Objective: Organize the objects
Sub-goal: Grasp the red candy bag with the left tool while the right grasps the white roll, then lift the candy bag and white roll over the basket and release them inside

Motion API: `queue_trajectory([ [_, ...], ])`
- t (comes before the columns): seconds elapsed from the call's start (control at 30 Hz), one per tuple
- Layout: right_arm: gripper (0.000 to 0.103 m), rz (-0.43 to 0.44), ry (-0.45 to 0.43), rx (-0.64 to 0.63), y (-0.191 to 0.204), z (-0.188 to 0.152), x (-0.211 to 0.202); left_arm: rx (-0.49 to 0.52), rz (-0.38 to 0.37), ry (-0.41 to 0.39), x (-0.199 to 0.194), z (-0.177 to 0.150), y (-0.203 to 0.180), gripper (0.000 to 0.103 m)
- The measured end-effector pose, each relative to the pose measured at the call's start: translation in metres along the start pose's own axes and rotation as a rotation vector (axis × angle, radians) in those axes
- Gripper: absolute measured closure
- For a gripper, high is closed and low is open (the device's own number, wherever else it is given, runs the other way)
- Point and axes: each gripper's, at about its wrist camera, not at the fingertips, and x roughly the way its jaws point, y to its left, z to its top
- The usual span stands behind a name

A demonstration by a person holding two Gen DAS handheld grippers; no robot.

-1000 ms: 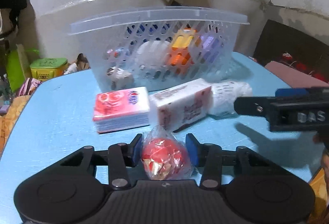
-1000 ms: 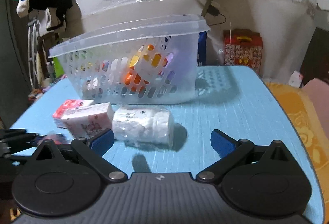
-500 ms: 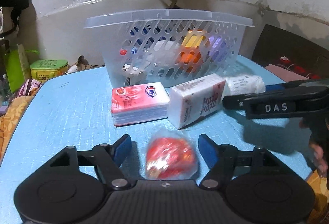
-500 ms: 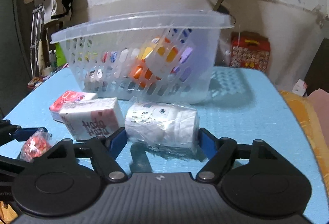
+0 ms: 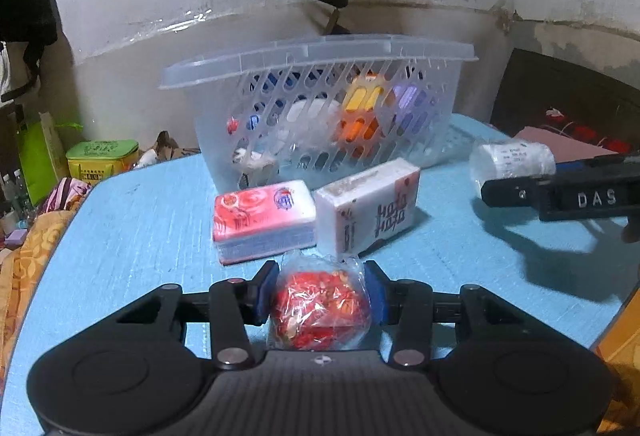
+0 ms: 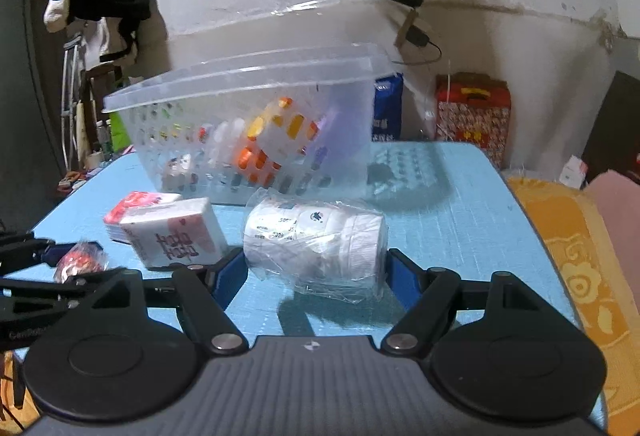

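Note:
My left gripper [image 5: 320, 298] is shut on a red snack bag in clear wrap [image 5: 318, 310], held just above the blue table. My right gripper [image 6: 314, 274] is shut on a white bottle in clear plastic wrap [image 6: 316, 242], lifted off the table; the bottle also shows in the left wrist view [image 5: 512, 161]. A clear perforated basket [image 5: 320, 107] with several items inside stands at the back of the table. A pink tissue pack [image 5: 262, 218] and a white tissue pack [image 5: 372, 209] lie in front of the basket.
The blue table [image 5: 132, 236] has its left edge by orange cloth [image 5: 24, 268]. A green tin [image 5: 100, 155] sits beyond the table. A red box [image 6: 472, 115] and a blue carton [image 6: 386, 111] stand behind the table. Yellow cloth [image 6: 572, 256] lies on the right.
The left gripper opened half a second ago and has closed on the red bag again. The right gripper has closed on the white bottle and raised it.

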Motion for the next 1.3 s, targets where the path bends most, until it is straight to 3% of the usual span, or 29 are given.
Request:
queue_trajectory([
  [0.2, 0.026, 0.011, -0.049, -0.056, 0.010, 0.004, -0.018, -0.022, -0.002, -0.046, -0.012, 0.009, 0.003, 0.053],
  [0.7, 0.026, 0.039, -0.085, -0.012, 0.016, 0.002, -0.072, -0.130, 0.010, -0.138, -0.047, 0.029, 0.031, 0.053],
  [1.3, 0.026, 0.033, -0.117, -0.033, 0.016, -0.003, -0.083, -0.171, 0.058, -0.225, -0.077, 0.041, 0.039, 0.053],
])
